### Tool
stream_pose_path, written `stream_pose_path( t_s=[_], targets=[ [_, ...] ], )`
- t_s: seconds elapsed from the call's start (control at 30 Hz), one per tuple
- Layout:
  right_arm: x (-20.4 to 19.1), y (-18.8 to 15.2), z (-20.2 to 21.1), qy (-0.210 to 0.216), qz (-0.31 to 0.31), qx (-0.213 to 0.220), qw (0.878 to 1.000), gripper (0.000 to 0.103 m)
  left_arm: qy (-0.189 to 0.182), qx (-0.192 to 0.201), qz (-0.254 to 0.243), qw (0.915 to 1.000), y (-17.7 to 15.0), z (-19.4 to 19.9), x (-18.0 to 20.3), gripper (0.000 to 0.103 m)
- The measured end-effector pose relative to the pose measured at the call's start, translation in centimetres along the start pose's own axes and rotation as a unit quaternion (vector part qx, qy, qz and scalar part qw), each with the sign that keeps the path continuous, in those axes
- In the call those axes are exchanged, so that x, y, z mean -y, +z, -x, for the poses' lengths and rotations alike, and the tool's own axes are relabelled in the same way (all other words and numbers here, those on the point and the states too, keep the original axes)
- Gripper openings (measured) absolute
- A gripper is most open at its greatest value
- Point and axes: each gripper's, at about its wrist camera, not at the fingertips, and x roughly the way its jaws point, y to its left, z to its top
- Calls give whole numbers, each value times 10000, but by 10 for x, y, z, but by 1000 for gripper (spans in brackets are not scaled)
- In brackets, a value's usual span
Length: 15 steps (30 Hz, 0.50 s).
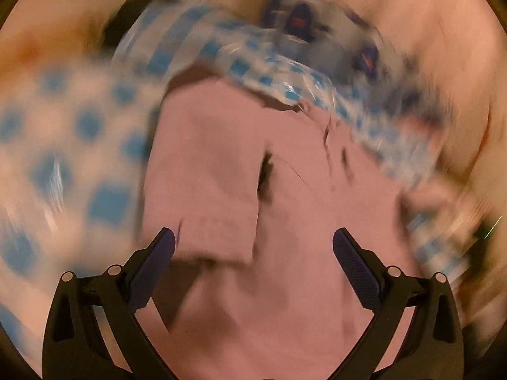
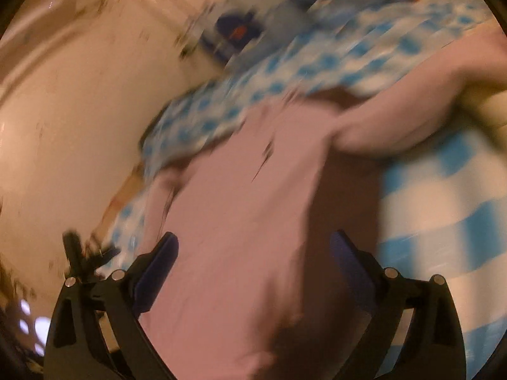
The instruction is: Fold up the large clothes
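Blue-and-white checked cloth [image 2: 443,209] covering the work surface, glossy in places; pale cream wall [image 2: 63,120] at far left in the right wrist view; warm dim light; everything motion-blurred.

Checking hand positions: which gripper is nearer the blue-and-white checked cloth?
Right, probably: the right gripper hovers over the pink garment with the blue-and-white checked cloth large beside it; the left gripper, also over the garment, sees smaller checks.
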Motion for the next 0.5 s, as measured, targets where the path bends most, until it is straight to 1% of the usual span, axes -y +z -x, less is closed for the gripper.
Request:
stream_pose_path(
  t_s=[0.03, 0.07, 0.1, 0.17, 0.2, 0.27, 0.3, 0.33, 0.4, 0.43, 0.47, 0.5],
  targets=[
    [-5, -6, -18, 116, -24, -167, 9998, 93, -144, 2, 519, 9985, -4, -1, -20, 96],
    [-10, -15, -23, 177, -73, -261, 9995, 93, -223, 25, 901, 9957, -9, -5, -33, 96],
    [-12, -19, -36, 252, -116, -353, 9990, 93, -371, 39, 1389, 9896, -13, -11, -49, 96],
    [-21, -26, -48, 176, 42, -460, 9988, 93, -683, -66, 1935, 9787, -18, -28, -64, 96],
    [-24, -31, -52, 39, 91, -536, 9985, 93, -762, -78, 2096, 9748, -18, -37, -67, 96],
    [-22, -38, -54, -65, 93, -647, 9978, 93, -677, -61, 2120, 9749, -12, -51, -65, 96],
    [-19, -45, -51, -106, 106, -649, 9978, 93, -620, -75, 2205, 9734, -9, -58, -65, 96],
    [-16, -51, -45, -125, 108, -633, 9979, 93, -669, -90, 2276, 9714, -6, -65, -65, 96],
    [-8, -51, -39, -126, 19, -553, 9984, 93, -782, -101, 2393, 9677, -2, -75, -66, 94],
    [-1, -51, -34, -132, -64, -466, 9988, 93, -784, -46, 2416, 9672, -3, -76, -64, 63],
    [4, -52, -32, -135, -142, -421, 9989, 93, -691, -102, 2365, 9691, 1, -80, -61, 40],
    [8, -54, -33, -124, -220, -397, 9989, 93, -714, -155, 2323, 9699, 5, -83, -59, 4]
  ],
)
